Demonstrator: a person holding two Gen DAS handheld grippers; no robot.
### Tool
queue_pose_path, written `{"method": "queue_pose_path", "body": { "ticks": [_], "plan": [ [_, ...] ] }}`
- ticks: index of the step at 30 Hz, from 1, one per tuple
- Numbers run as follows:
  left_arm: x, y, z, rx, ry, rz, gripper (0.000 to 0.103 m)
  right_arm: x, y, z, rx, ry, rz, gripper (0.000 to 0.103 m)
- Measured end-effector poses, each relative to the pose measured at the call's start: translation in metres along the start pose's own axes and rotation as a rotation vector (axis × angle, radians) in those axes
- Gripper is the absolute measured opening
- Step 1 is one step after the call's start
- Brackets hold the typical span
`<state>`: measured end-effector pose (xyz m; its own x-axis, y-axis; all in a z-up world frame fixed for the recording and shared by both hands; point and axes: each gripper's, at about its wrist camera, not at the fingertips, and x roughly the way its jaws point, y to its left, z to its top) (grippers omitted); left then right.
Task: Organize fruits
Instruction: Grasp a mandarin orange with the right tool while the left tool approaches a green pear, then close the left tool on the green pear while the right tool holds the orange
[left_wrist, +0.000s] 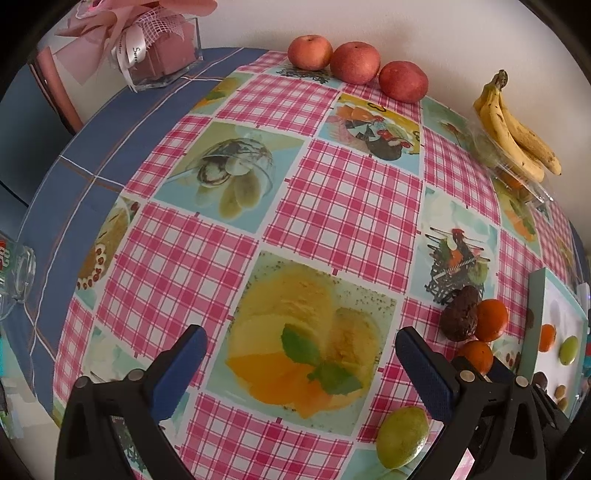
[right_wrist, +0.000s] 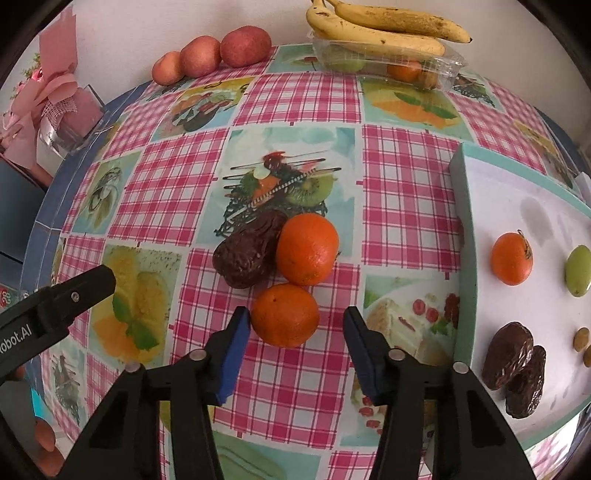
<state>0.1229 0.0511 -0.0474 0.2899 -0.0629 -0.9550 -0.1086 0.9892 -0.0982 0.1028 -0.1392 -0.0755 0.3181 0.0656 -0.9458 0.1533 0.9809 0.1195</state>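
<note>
While right gripper (right_wrist: 291, 347) jaws stand open astride the near tangerine (right_wrist: 284, 314), left gripper (left_wrist: 301, 356) jaws open, it may roll toward twelve o'clock against the date (right_wrist: 248, 251).

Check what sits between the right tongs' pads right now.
Right wrist view: the nearer orange lies partly between the right tongs pads, not yet pinched; bare checked tablecloth fills the remainder.

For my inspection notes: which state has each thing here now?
Right gripper: open, around near orange mandarin, pads not touching.
Left gripper: open, empty.
Clear plastic fruit box: lid shut, yellow bananas on top.
White tray: partly filled.
</note>
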Motion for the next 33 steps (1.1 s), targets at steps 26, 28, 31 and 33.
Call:
{"method": "queue_pose_path", "body": {
  "ticks": [26, 28, 31, 33],
  "plan": [
    [-0.011, -0.041, -0.031, 0.099, 0.089, -0.130, 0.101, -0.048, -0.041, -0.032, 0.110, -0.026, -0.033, 0.038],
    [-0.010, -0.045, -0.033, 0.113, 0.102, -0.130, 0.095, -0.056, -0.046, -0.035, 0.122, -0.040, -0.040, 0.038],
    [-0.006, -0.050, -0.040, 0.133, 0.126, -0.133, 0.088, -0.065, -0.051, -0.039, 0.136, -0.057, -0.043, 0.038],
    [-0.003, -0.055, -0.044, 0.146, 0.146, -0.147, 0.083, -0.070, -0.054, -0.041, 0.140, -0.066, -0.044, 0.038]
  ]
}}
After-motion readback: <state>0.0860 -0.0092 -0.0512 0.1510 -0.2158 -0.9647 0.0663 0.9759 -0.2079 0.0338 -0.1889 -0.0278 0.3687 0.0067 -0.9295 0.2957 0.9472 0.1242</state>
